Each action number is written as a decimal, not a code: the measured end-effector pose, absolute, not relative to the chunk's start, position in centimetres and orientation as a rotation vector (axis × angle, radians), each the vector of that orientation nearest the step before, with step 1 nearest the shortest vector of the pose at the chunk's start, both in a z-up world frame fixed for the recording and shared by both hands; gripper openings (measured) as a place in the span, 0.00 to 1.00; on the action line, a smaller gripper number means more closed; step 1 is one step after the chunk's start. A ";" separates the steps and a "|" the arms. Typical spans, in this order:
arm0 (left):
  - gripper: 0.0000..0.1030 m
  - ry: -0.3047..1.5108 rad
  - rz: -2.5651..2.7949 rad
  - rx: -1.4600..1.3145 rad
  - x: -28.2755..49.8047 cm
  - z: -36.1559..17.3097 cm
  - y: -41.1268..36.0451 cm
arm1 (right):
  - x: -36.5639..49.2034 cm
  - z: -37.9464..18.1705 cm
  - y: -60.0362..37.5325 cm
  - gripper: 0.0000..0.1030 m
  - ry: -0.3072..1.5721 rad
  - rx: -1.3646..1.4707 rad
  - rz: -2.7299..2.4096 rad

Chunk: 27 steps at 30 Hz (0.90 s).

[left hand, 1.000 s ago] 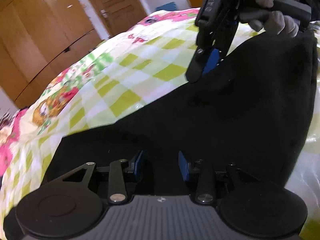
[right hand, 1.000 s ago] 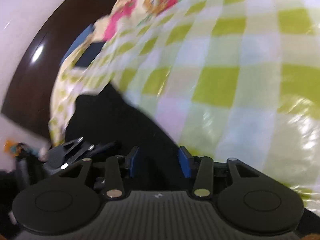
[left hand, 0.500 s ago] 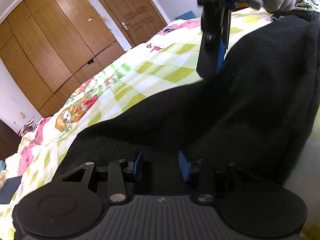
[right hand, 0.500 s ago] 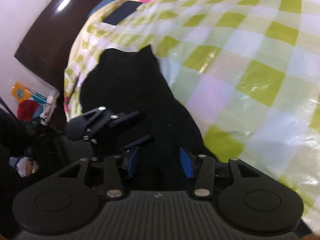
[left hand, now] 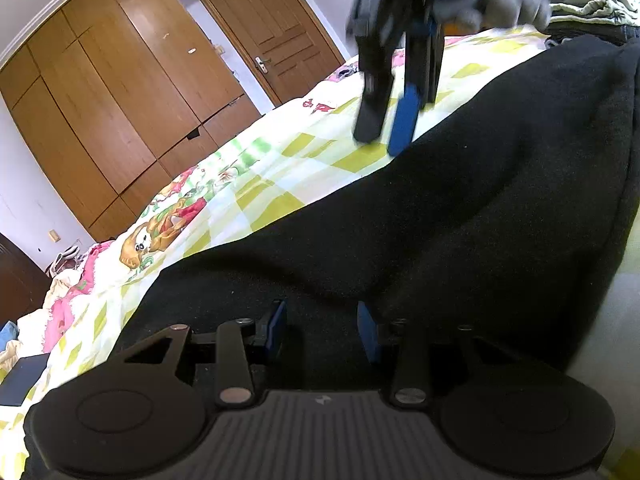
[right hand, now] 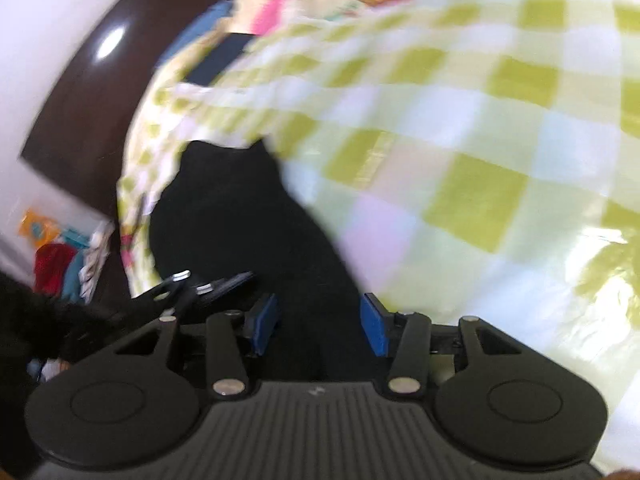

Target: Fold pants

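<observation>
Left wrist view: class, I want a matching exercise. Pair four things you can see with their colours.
Things:
1. pants
2. wardrobe
3. bedsheet
4. glove

Colours:
A. grey
B. black
C. brown wood
D. green and white checks

Pairs: 1-B, 2-C, 3-D, 4-A

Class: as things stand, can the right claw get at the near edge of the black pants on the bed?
Probably yes. The right claw hangs beside the black pants, above the checked bedsheet, with nothing between them.
</observation>
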<state>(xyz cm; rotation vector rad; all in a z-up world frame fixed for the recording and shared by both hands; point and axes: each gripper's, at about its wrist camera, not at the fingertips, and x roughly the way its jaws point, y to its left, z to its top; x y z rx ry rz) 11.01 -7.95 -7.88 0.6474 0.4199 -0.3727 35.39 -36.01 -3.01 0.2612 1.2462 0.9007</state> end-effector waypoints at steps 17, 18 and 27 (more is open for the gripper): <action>0.54 0.566 -0.242 0.657 11.0 -2.4 -3.9 | 28.2 0.5 -26.1 0.45 1.131 -0.009 1.123; 0.55 0.543 -0.229 0.688 11.2 -1.9 -3.5 | 26.9 0.9 -25.2 0.45 1.076 -0.129 1.099; 0.56 0.406 -0.319 0.689 14.9 0.7 -3.2 | 27.7 1.6 -26.7 0.51 0.996 -0.050 1.016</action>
